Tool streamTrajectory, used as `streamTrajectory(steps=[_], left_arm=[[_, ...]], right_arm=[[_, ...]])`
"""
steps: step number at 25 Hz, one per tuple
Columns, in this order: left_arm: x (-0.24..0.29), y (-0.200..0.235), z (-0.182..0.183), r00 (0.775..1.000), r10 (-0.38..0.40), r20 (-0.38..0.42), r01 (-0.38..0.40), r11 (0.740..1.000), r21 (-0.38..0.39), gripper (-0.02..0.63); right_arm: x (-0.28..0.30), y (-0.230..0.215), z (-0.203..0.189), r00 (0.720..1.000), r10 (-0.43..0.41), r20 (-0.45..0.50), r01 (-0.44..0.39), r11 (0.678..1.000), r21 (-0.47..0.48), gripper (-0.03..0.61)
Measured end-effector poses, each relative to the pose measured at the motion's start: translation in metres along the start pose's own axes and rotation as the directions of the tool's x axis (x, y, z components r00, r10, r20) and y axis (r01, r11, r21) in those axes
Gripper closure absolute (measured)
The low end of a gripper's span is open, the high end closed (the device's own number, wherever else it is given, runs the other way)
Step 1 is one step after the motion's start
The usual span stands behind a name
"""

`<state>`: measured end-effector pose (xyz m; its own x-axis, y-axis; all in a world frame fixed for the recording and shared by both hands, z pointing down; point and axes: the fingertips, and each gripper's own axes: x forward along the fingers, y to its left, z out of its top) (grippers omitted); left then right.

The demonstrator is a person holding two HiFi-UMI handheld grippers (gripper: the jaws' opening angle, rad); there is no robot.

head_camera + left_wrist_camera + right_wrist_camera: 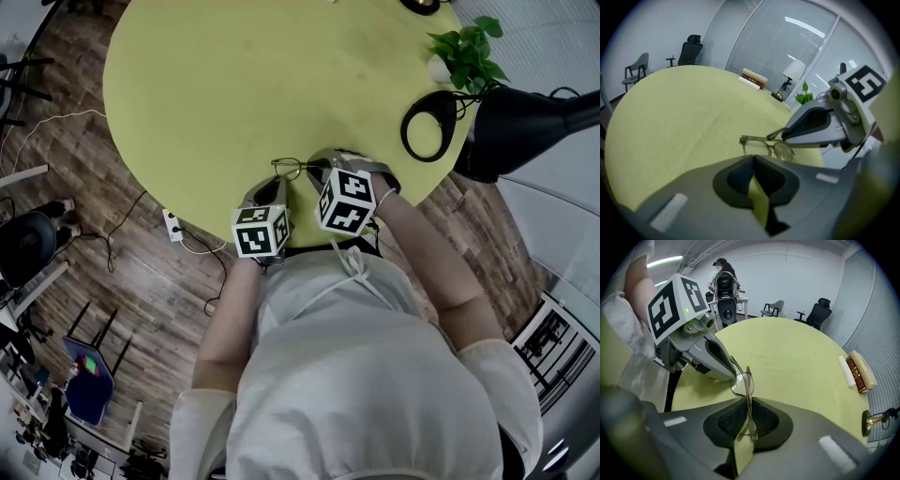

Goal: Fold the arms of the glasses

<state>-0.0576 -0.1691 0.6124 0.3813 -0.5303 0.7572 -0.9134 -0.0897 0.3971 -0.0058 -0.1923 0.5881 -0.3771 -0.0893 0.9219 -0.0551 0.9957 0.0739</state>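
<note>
- head view: both forearms point(427, 258) reach forward, left gripper point(278, 186) and right gripper point(317, 173) pitched down at the table's point(216, 84) six o'clock edge.
- right jaws clamp the glasses point(748, 394) there; left jaws pressed together, tips just beside them.

- Head view hangs well above, looking steeply down on the yellow surface point(216, 94) and the glasses point(289, 169).
- Left gripper view sits close and low, facing across the surface; right gripper view faces it from the other side.
- All three share the glasses.
</note>
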Motion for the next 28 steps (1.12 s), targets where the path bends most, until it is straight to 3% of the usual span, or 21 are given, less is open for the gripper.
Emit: streamTrajectory(steps=[28], left_arm=[[0.003, 0.001, 0.001, 1.000, 0.001, -0.004, -0.001, 1.000, 0.019, 0.606]], right_arm=[[0.028, -0.004, 0.001, 0.999, 0.021, -0.033, -0.022, 0.999, -0.030, 0.561]])
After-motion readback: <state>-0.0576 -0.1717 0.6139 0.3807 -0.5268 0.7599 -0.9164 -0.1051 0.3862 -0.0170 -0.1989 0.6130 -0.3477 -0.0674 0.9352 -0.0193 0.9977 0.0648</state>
